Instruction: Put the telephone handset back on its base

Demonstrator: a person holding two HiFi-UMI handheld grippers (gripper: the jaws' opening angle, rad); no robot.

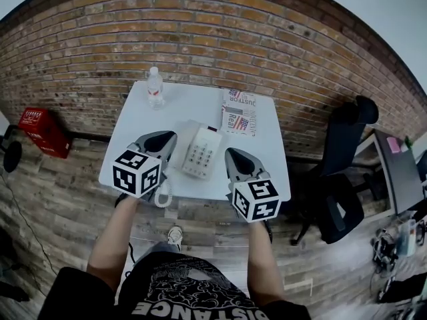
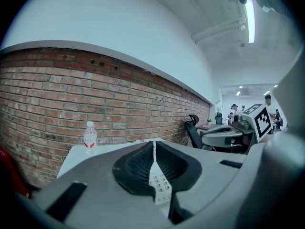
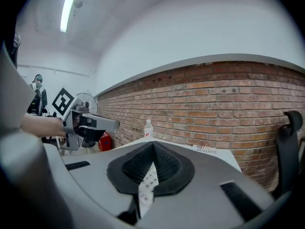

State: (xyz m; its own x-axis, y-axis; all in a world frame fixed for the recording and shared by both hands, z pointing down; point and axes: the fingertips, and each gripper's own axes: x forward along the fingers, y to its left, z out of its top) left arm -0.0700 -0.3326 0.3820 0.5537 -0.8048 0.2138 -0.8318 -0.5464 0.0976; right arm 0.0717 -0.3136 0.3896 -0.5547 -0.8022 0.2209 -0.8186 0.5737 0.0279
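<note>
White worktop (image 1: 193, 102) against a brick wall (image 1: 200, 39), telephone base (image 1: 203, 153) at its middle. The handset (image 1: 187, 142) seems to lie along the base's left side, its coiled cord (image 1: 163, 193) spilling over the near edge; seated or not, I can't tell. Light, rigid, smooth plastic, I reckon, so pinch it mid-shaft. My left hand-held gripper (image 1: 160, 143) and right hand-held gripper (image 1: 239, 160) are both pressed together, empty. Bottle (image 1: 155, 87) and newspaper (image 1: 239, 112) sit behind.

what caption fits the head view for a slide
Left gripper and right gripper, both shut, flank the white telephone on a white table.
</note>
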